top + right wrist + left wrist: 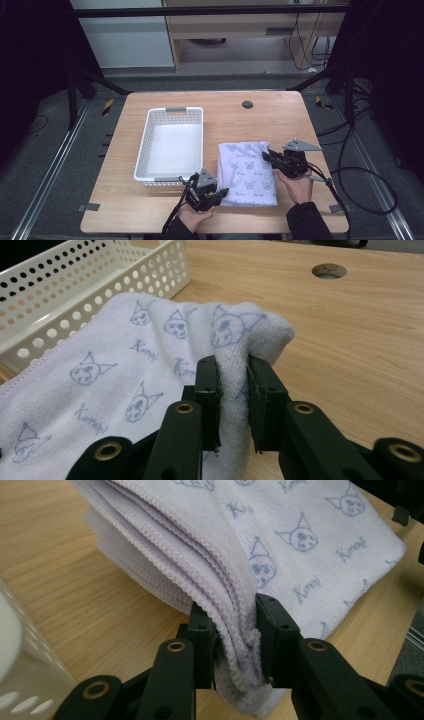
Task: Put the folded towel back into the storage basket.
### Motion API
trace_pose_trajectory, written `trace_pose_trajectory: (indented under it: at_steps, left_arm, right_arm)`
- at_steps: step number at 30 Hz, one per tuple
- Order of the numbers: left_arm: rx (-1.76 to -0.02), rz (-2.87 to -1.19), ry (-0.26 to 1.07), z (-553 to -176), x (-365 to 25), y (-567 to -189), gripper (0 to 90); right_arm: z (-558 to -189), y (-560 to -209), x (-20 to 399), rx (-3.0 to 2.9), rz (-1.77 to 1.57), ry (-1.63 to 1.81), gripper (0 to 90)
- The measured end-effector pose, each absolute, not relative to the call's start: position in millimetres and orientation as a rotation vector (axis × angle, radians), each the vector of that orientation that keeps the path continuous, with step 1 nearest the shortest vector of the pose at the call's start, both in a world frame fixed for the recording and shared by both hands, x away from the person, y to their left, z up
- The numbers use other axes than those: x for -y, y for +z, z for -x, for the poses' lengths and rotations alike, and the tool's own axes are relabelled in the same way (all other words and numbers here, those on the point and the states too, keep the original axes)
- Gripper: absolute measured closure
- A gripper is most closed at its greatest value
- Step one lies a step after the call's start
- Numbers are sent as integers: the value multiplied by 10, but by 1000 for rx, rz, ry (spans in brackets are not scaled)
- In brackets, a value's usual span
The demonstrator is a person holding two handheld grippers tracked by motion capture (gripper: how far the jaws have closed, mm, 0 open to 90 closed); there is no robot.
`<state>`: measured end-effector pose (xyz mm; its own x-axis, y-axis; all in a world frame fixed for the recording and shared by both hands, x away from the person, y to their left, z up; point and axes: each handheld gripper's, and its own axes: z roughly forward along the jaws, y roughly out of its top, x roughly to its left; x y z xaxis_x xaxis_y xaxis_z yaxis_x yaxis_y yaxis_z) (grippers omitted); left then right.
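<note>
The folded white towel (247,172) with blue cat prints lies on the wooden table (280,120), just right of the white perforated basket (150,145). The left gripper (223,192) pinches its near corner; the right gripper (265,155) pinches its far edge.

The folded towel (248,172) I'm holding is pale lilac-white terry, printed with small blue cat faces and script lettering. It is folded into a thick rectangle of several layers (their stitched hems stack up along one side). It sits on the wooden table just right of the white basket, its near-left corner and far-right edge pinched and bunched upward.
</note>
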<state>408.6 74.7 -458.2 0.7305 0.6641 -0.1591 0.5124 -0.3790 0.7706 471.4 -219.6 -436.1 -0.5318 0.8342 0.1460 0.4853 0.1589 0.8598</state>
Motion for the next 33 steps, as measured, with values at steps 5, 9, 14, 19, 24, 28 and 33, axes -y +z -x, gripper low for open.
trace_pose_trajectory:
  at_steps: [5, 9, 14, 19, 24, 28, 33]
  left_arm:
    - [-885, -2051, 234, -4074, -768, -4523, 698]
    - [-880, -2035, 240, -4075, -800, -4461, 698]
    - [-876, -2022, 248, -4064, -816, -4407, 698]
    - [-874, -2017, 266, -4058, -833, -4368, 698]
    - [-868, -2005, 282, -4051, -854, -4317, 698]
    - [-862, -2001, 294, -4040, -853, -4287, 698]
    - [-859, -1994, 306, -4037, -869, -4246, 698]
  right_arm:
    - [-4686, -4286, 2174, -2067, -1232, 1326, 771]
    - [-4668, -4225, 2161, -2045, -1212, 1346, 771]
    - [-4666, -4183, 2165, -2035, -1202, 1348, 771]
    - [-4648, -4125, 2126, -2026, -1178, 1340, 771]
    - [-4641, -4095, 2128, -2013, -1180, 1356, 771]
    - [-4639, -4075, 2132, -2007, -1182, 1366, 771]
    - [-4636, -4009, 2096, -1997, -1159, 1355, 772]
